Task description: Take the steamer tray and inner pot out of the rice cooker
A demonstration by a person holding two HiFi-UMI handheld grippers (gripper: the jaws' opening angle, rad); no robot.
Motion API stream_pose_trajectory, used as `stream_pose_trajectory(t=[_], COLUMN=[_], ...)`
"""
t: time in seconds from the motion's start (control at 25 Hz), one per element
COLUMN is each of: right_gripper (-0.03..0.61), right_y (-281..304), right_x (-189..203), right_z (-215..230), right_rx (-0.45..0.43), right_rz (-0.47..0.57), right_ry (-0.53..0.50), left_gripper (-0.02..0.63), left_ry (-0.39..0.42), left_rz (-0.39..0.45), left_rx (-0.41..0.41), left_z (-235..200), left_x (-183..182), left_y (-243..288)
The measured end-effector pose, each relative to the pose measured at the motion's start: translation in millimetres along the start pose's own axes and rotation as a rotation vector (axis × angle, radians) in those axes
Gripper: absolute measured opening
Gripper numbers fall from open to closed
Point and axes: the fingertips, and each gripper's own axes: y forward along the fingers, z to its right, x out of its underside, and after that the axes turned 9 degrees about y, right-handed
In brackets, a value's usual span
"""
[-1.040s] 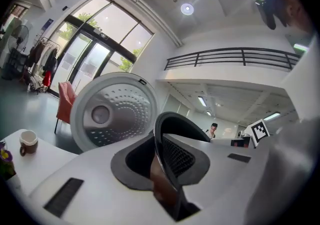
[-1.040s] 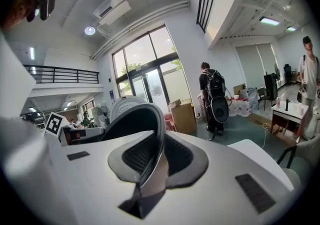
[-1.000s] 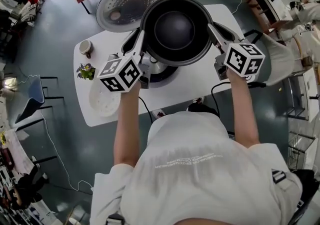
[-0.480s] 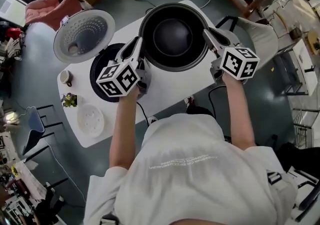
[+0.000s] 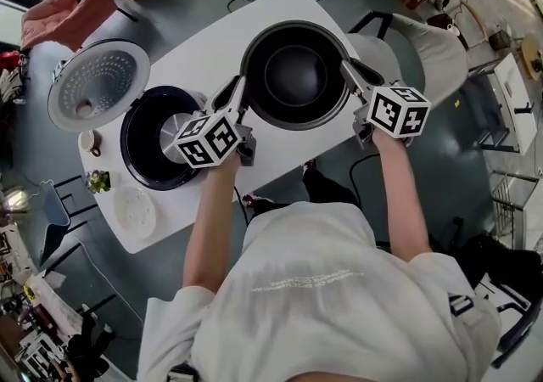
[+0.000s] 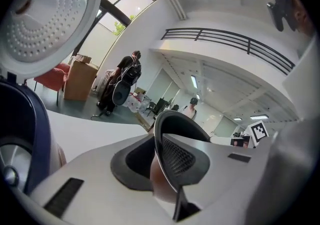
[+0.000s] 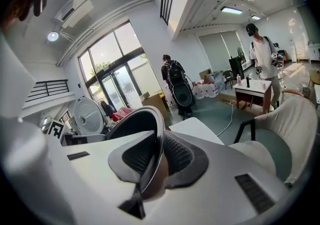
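The left claw (image 5: 236, 98) and right claw (image 5: 350, 75), each clamped on the rim of the dark round metal inner pot (image 5: 297, 75), are carrying it rightward from the open navy rice cooker (image 5: 138, 151), now empty, over the white table (image 5: 212, 41).

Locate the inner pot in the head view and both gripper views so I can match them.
Head view: inner pot, upper centre, seen from above.
Left gripper view: lower centre, rim edge-on, clamped in the left tongs.
Right gripper view: lower centre-left, rim clamped in the right tongs.
Shared landmark: the open dimpled lid, left in the head view, top left in the left gripper view, small at mid-left in the right.
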Motion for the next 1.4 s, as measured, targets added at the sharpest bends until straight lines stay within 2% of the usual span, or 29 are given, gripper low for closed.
stream_pose_trajectory(t=[0.24, 0.44, 0.96, 1.4], right_gripper=[0.07, 0.069, 0.069, 0.084], right_y=[25, 48, 110, 127], right_x=[18, 25, 31, 32], right_z=[47, 80, 102, 110], right_rx=[0.014, 0.011, -0.04, -0.055], right_rz=[-0.1, -0.176, -0.315, -0.334], right_ry=[0.022, 0.044, 0.033, -0.033], left_gripper=[0.06, 0.06, 0.058, 0.066], left_ry=[-0.066, -0.125, -0.179, -0.148], left_rz=[-0.08, -0.109, -0.127, -0.107], left_rx=[-0.057, -0.097, -0.204, -0.211], left_z=[-8, -13, -47, -54], left_x=[48, 71, 80, 76], left_y=[35, 57, 87, 94])
